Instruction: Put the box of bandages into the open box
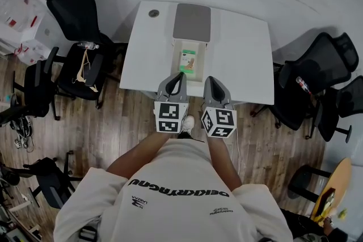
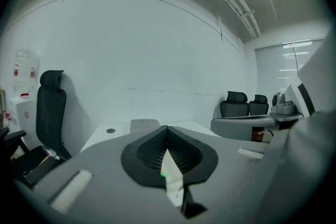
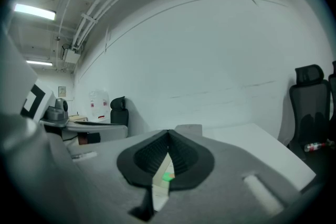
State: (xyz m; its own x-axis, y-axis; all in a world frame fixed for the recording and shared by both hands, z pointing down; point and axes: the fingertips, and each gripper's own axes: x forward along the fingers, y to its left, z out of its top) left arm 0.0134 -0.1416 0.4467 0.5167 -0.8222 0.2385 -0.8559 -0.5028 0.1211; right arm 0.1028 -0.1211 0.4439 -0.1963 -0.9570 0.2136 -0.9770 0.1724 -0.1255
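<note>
Since the box of bandages [image 1: 190, 63] lies in the open box [image 1: 176, 56], back your closed, empty left gripper [image 1: 181, 75] and right gripper [image 1: 207, 79] away

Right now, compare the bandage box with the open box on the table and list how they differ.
Size: the bandage box is much smaller than the open box and lies inside it. Colour: the bandage box carries green print, while the open box is pale, with a grey lid swung back. Both are rectangular and lined up the same way on the white table.
</note>
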